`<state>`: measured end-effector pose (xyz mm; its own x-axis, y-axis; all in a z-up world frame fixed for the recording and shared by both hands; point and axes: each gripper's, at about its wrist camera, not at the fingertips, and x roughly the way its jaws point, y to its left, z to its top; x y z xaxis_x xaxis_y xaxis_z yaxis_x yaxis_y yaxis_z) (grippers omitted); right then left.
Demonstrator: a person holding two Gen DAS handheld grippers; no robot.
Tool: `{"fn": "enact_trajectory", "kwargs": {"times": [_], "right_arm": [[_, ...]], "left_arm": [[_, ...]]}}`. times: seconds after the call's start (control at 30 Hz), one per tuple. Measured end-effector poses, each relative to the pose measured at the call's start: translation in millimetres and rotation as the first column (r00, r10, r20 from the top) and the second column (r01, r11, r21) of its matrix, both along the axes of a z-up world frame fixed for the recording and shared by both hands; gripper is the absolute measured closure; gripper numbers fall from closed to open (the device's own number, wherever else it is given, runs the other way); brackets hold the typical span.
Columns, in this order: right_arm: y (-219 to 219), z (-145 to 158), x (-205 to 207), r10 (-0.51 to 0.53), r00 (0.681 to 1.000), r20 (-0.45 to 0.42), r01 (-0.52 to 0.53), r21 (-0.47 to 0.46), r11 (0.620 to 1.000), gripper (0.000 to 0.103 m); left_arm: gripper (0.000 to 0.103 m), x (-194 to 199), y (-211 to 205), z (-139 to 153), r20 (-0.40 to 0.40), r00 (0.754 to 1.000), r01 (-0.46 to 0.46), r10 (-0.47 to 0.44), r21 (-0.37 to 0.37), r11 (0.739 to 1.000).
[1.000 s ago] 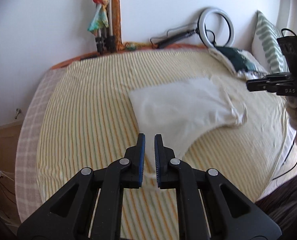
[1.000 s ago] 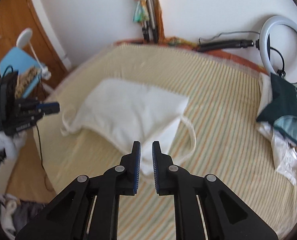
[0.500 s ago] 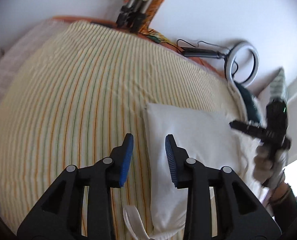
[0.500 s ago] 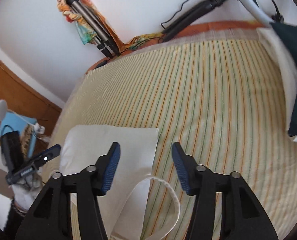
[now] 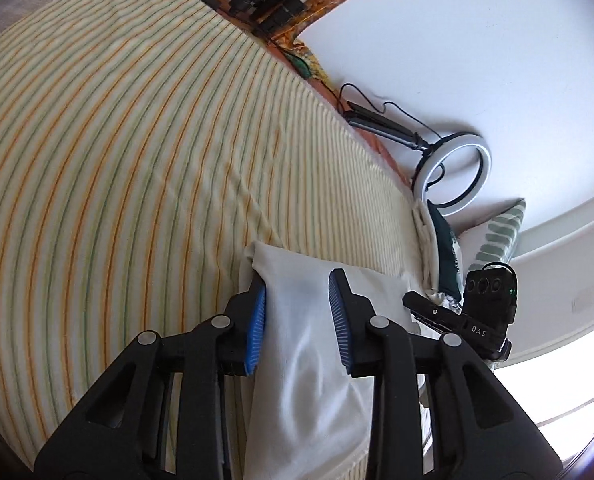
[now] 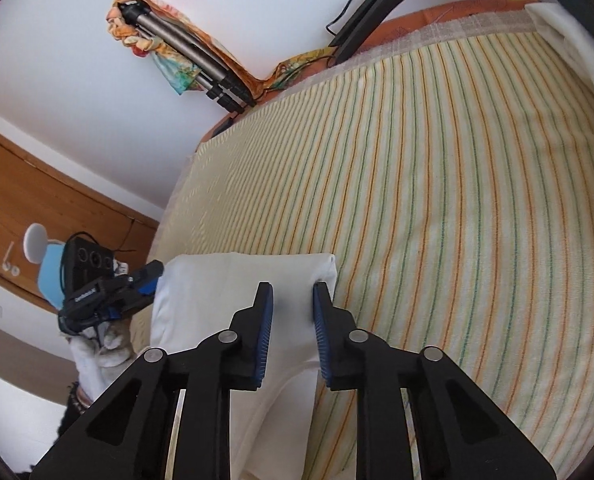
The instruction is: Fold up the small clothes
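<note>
1. One small white cotton garment lies flat on the yellow striped bed cover, near the edge closest to me, its far hem running straight between two corners.
2. I judge it light, soft and limp: it will sag and crease wherever it is unsupported, so both far corners need lifting together, each taken through all the layers just inside the hem.
3. My left tongs are spread fairly wide over the garment's left far corner; the left blue pad sits at the cloth's edge, the other on top of the fabric. Nothing is pinched yet.
4. My right tongs stand partly open, narrower than the left, straddling the cloth by the right far corner. I cannot tell whether the pads touch the fabric, but they hold nothing.
5. In the right wrist view a thin strap or seam curves across the near part of the garment; it could snag or trail during a fold, I think.
6. Farther off, a white ring light and a folded tripod lean at the wall behind the bed, and a green patterned pillow lies at the bed's right end.
</note>
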<state>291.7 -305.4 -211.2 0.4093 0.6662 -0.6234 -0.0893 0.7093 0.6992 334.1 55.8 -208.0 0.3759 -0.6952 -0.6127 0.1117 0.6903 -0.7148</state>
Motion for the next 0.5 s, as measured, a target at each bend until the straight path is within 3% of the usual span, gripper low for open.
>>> {"fn": "enact_trajectory", "kwargs": {"times": [0.03, 0.07, 0.13, 0.17, 0.3, 0.5], "right_arm": [[2, -3, 3, -0.008, 1.000, -0.008, 0.008, 0.007, 1.000, 0.081], [2, -3, 4, -0.017, 1.000, -0.006, 0.017, 0.015, 1.000, 0.082], [3, -1, 4, -0.044, 0.999, 0.007, 0.044, 0.017, 0.999, 0.095], [3, 2, 2, -0.055, 0.998, 0.023, 0.055, 0.012, 0.998, 0.100], [10, 13, -4, -0.063, 0.992, 0.110, 0.073, -0.090, 0.993, 0.101], [12, 11, -2, -0.106, 0.992, 0.073, 0.118, -0.174, 0.978, 0.101]], "left_arm": [[0.081, 0, -1, -1, -0.001, 1.000, -0.012, 0.012, 0.004, 1.000], [0.093, 0, -2, -2, 0.005, 1.000, -0.029, 0.028, 0.009, 1.000], [0.100, -4, 0, 1, 0.029, 0.999, -0.047, 0.046, 0.030, 0.998], [0.100, -8, 0, 5, 0.058, 0.997, -0.061, 0.058, 0.046, 0.997], [0.101, -19, -2, 15, 0.160, 0.984, -0.099, 0.083, 0.097, 0.990], [0.101, -18, 11, 18, 0.182, 0.971, -0.184, 0.153, 0.171, 0.968]]}}
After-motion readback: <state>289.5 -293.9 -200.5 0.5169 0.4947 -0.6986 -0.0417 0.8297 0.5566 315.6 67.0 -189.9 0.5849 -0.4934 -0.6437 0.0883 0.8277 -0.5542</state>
